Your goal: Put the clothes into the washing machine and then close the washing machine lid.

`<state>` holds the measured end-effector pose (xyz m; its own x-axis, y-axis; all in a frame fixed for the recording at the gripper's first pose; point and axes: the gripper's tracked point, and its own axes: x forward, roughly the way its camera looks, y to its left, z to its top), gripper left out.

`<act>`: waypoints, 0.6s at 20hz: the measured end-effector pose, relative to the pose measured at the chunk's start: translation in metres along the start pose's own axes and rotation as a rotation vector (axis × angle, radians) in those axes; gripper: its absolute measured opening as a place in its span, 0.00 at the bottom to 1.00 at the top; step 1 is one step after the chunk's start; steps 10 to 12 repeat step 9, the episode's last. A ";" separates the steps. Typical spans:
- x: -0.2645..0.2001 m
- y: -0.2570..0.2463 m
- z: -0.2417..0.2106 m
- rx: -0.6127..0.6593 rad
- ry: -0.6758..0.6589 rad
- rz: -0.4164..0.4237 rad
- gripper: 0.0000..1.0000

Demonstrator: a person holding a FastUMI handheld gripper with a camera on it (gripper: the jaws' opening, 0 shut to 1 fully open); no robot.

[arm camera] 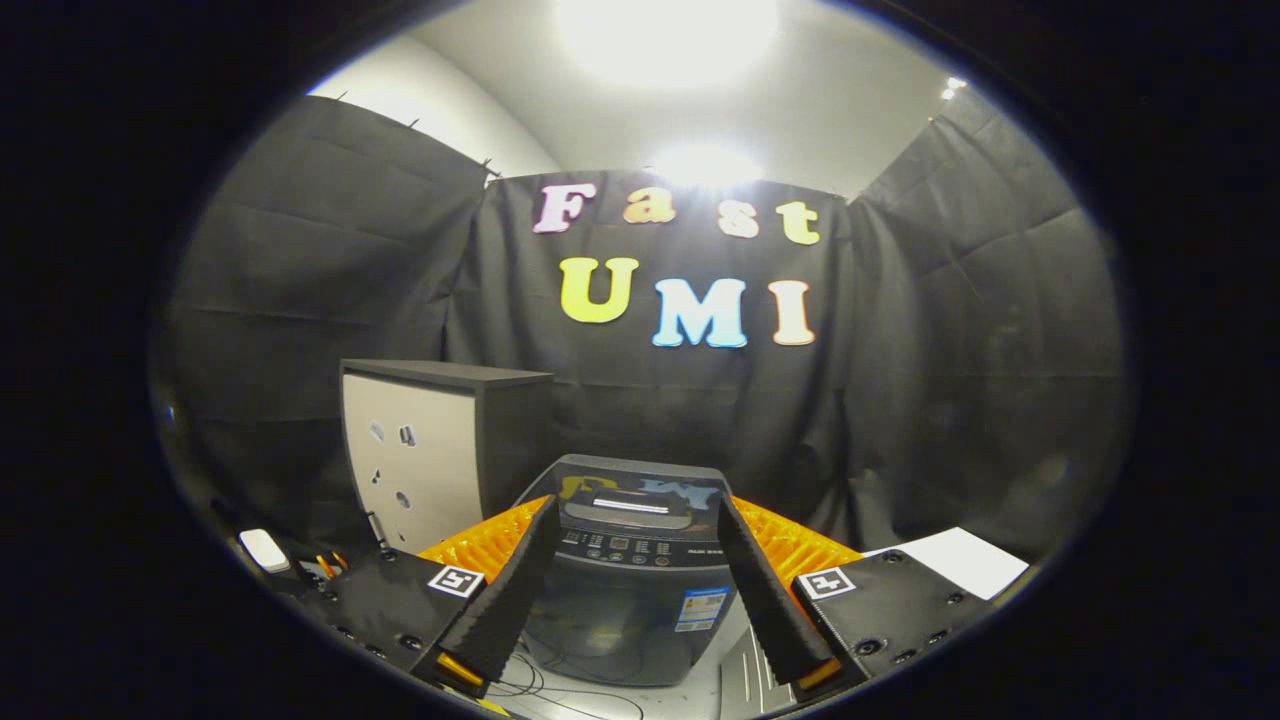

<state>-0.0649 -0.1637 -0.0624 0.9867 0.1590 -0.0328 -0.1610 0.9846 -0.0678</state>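
Gripper point(636, 515) open, fingers spread wide, nothing between the pads, holding nothing. Left finger point(505, 590) and right finger point(765, 590) frame the washing machine point(630, 590), which stands just ahead of and between them. Machine is a dark top-loader, lid point(640, 485) down and flat, glossy, reflecting light. Control panel point(628, 548) along the front edge of the top, small sticker point(702, 608) on the front face; text too small to tell. Thin cables point(560, 680) lie on the pale floor at the machine's base. No clothes identifiable in view. Left of the machine, just beside it, a boxy cabinet point(440, 450) with dark top and pale front with a few small marks. Far left near the floor, a small white object point(265, 550), unclear what. To the right, beyond the right finger, a white flat sheet or board point(960, 560). Black cloth wall point(950, 400) behind everything; bright ceiling light point(665, 30) above.
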 end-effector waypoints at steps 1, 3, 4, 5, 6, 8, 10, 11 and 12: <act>-0.005 -0.005 0.002 0.013 -0.006 -0.021 0.98; -0.008 -0.003 -0.018 0.028 -0.014 -0.051 0.98; -0.011 -0.006 -0.018 0.036 -0.017 -0.059 0.98; -0.013 -0.006 -0.019 0.045 -0.017 -0.063 0.98; -0.015 -0.008 -0.019 0.051 -0.018 -0.067 0.98; -0.019 -0.010 -0.017 0.051 -0.025 -0.073 0.98; -0.019 -0.011 -0.017 0.054 -0.025 -0.073 0.98; -0.019 -0.011 -0.017 0.054 -0.025 -0.073 0.98; -0.019 -0.011 -0.017 0.054 -0.025 -0.073 0.98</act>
